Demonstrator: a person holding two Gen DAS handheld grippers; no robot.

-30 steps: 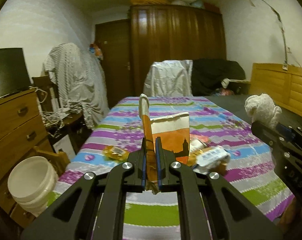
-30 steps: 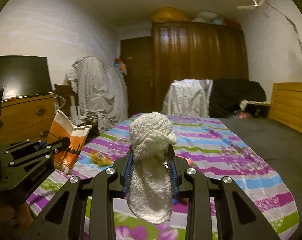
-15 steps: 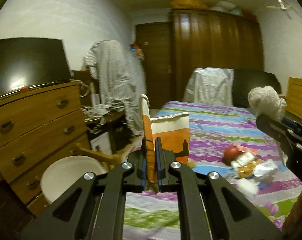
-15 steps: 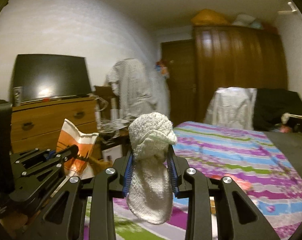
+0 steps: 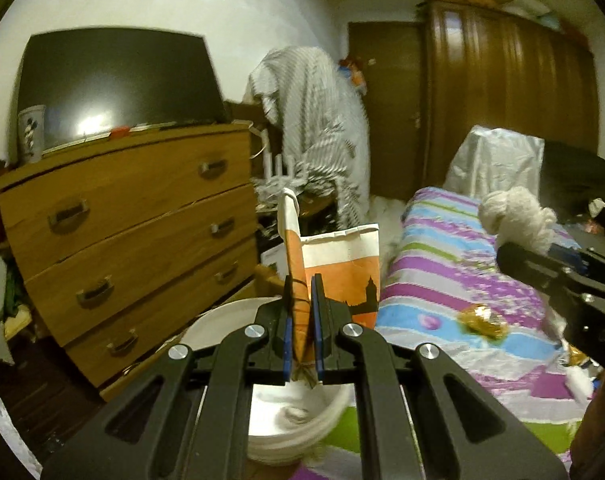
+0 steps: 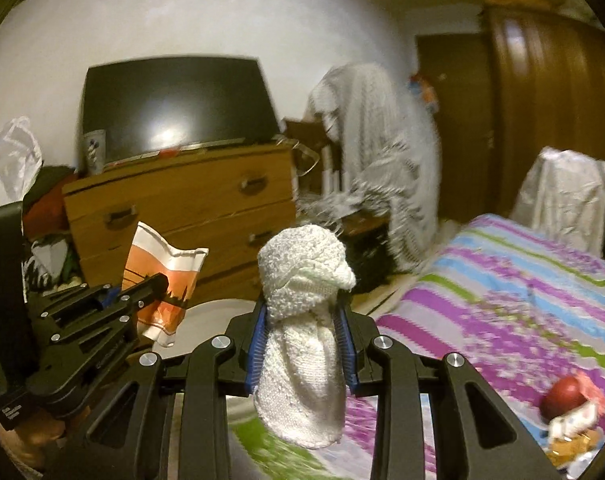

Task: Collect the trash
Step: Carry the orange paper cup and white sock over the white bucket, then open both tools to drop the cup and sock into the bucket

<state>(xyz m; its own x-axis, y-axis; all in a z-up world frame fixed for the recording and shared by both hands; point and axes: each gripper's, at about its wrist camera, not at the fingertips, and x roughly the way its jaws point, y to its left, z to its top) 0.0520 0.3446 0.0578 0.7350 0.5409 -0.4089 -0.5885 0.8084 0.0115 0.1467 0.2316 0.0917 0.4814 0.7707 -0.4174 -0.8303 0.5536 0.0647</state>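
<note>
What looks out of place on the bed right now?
Loose trash lies on the striped bedspread: a shiny gold wrapper near its edge, and a red ball beside a heap of crumpled wrappers. None of it is in the white bucket beside the bed.

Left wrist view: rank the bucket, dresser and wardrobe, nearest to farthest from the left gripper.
From the left gripper:
1. Bucket, just below it.
2. Dresser, to the left.
3. Wardrobe, far back right.
</note>
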